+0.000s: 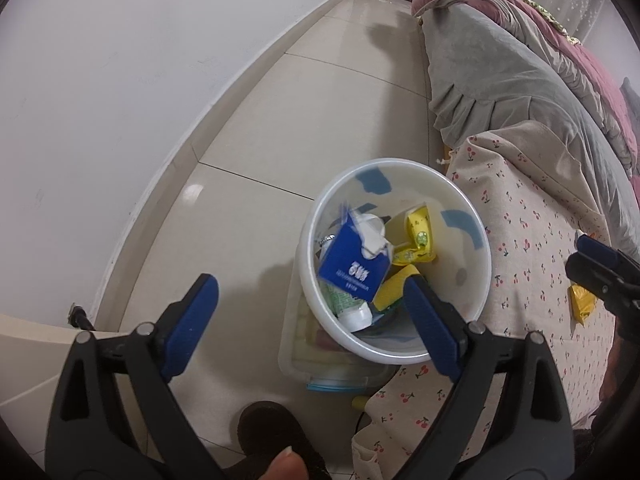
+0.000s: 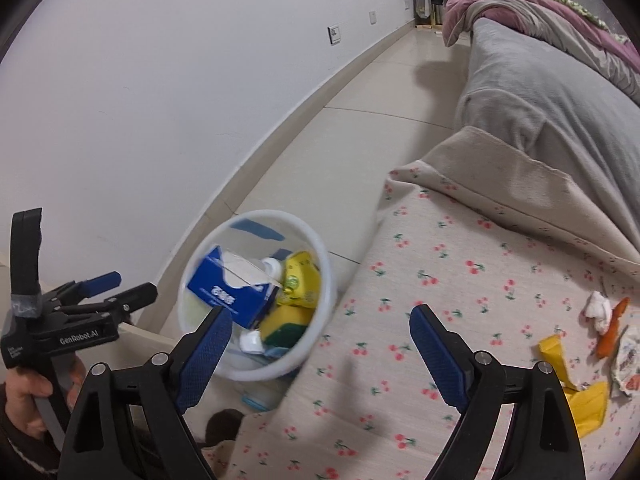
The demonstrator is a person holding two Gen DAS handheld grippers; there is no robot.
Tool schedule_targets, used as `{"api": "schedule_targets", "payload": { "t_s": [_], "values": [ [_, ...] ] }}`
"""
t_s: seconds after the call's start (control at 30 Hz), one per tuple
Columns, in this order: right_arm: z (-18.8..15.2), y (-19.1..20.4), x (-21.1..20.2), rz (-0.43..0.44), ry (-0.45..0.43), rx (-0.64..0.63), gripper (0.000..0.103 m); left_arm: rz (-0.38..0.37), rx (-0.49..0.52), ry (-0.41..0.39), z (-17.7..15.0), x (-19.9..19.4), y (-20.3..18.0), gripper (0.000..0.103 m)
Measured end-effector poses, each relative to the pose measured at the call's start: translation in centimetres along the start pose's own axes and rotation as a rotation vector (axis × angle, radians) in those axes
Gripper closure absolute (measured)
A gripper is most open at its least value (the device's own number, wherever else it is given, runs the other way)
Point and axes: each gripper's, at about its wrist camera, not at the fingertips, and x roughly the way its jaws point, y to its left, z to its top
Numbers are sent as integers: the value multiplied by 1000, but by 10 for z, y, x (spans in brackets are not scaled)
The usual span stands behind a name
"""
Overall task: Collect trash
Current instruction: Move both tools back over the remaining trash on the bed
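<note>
A white trash bin [image 1: 472, 280] [image 2: 320, 320] stands on the floor against the bed's edge. It holds a blue tissue box [image 1: 354, 266] [image 2: 232, 294], yellow wrappers [image 1: 418, 236] [image 2: 300, 282], a yellow sponge and a white-capped tube. My left gripper [image 1: 312, 292] is open and empty above the bin's near rim. My right gripper [image 2: 320, 320] is open and empty over the bin's edge and the cherry-print bedsheet [image 2: 440, 280]. Loose trash lies on the sheet at right: a yellow wrapper [image 2: 584, 400] [image 1: 582, 302], a white tissue wad [image 2: 598, 308], an orange scrap [image 2: 614, 328], a printed wrapper [image 2: 630, 360].
A clear lidded box [image 1: 320, 368] sits on the tile floor under the bin. A white wall [image 1: 120, 100] with baseboard runs along the left. Grey and pink bedding [image 2: 540, 92] is piled at the back of the bed. A dark shoe [image 1: 272, 436] shows at the bottom.
</note>
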Motion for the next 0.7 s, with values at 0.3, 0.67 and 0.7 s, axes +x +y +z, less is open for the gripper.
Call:
{"api": "schedule_targets", "payload": {
  "t_s": [0.3,0.67,0.7],
  "values": [
    [-15,-39,-19,-71,17,31,11,-5,40,2,-2,1,-23,10],
    [-46,-102,-41,-160,42,98,11,-27,102,18,-5,5,-59,10],
    [-48,-107,-44,-167,42,106,11,-30,106,20,-6,5,-62,10]
  ]
}}
